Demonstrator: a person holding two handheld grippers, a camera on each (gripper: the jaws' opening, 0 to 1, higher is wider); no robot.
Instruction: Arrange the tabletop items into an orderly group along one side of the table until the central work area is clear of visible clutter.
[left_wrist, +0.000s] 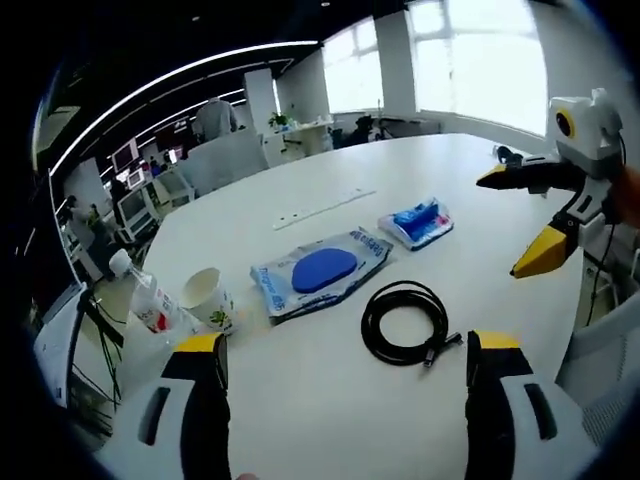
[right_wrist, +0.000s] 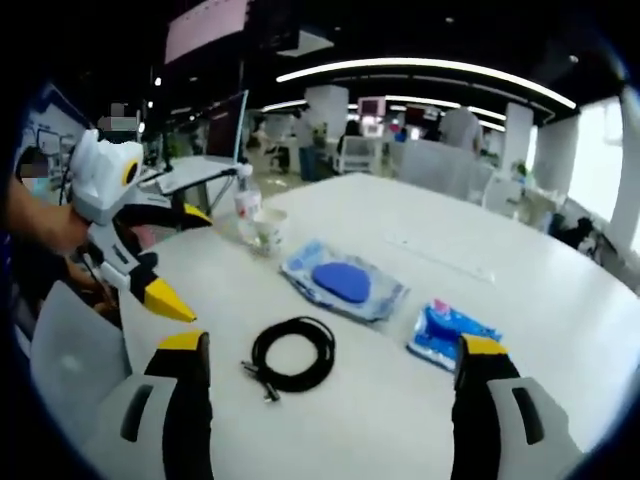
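Cable (left_wrist: 405, 322) coiled on table (left_wrist: 300, 400), just ahead of left gripper (left_wrist: 345, 355) and right gripper (right_wrist: 330, 360), between their tips. Both jaws spread wide, empty. Pouch (left_wrist: 320, 272), packet (left_wrist: 417, 221), cup (left_wrist: 208, 298), bottle (left_wrist: 145, 295) lie beyond.

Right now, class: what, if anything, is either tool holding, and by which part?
Nothing is held. The left tool and right tool are both open above the table, apart from the black cable.

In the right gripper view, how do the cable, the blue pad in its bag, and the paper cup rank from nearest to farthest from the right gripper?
1. Cable: coiled on the table just ahead of the right gripper, slightly left.
2. Blue pad in its bag: beyond the cable, centre.
3. Paper cup: farthest, upper left, beside a bottle.
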